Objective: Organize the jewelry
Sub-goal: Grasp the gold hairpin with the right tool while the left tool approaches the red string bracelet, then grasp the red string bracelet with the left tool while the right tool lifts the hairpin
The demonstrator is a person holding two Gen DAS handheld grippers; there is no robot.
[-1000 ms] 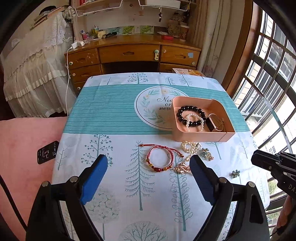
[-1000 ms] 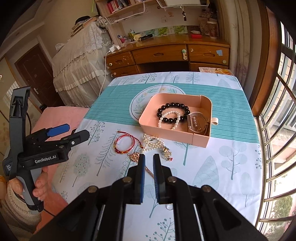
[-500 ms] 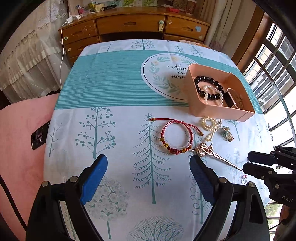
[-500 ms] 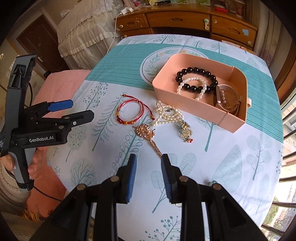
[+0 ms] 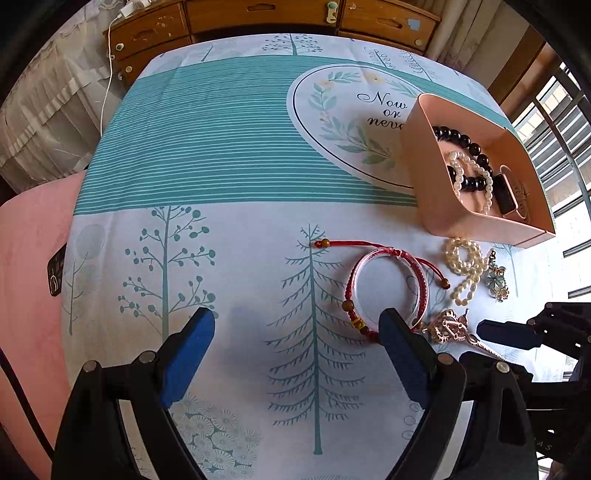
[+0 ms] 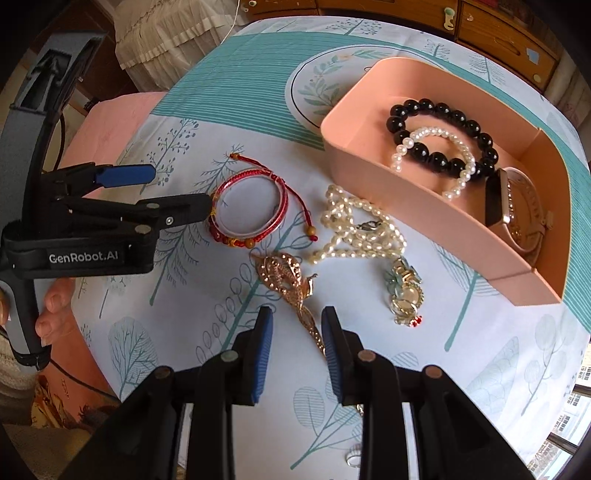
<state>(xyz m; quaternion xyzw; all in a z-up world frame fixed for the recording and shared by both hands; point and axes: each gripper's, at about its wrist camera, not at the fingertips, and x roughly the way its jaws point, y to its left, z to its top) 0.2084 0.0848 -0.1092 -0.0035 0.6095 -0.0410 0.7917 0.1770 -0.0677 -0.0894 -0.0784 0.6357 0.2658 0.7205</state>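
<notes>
A pink tray (image 6: 424, 229) (image 5: 436, 192) holds a black bead bracelet (image 6: 443, 110), a pearl bracelet (image 6: 458, 147) and a watch (image 6: 517, 206). In front of it on the tablecloth lie red cord bracelets (image 6: 282, 206) (image 5: 350, 286), a pearl necklace (image 6: 354, 229) (image 5: 463, 258), a gold hairpin (image 6: 284, 273) (image 5: 447, 326) and a flower pendant (image 6: 404, 291). My left gripper (image 5: 295, 325) (image 6: 181, 189) stands wide open, and its right fingertip overlaps the red bracelets' near edge. My right gripper (image 6: 295, 317) (image 5: 476, 343) is partly open. The hairpin's stem lies between its pads, which are clear of it.
A small ring (image 6: 352, 458) lies near the table's front edge. A wooden desk with drawers (image 5: 258, 14) stands behind the table. A pink seat (image 5: 33, 240) is at the left and a window (image 5: 569, 129) at the right. A hand (image 6: 51, 299) holds the left gripper.
Both grippers have sunk toward the table and tipped downward. The right gripper's jaws went from shut to partly open and now straddle the hairpin's stem. The left stayed wide.
</notes>
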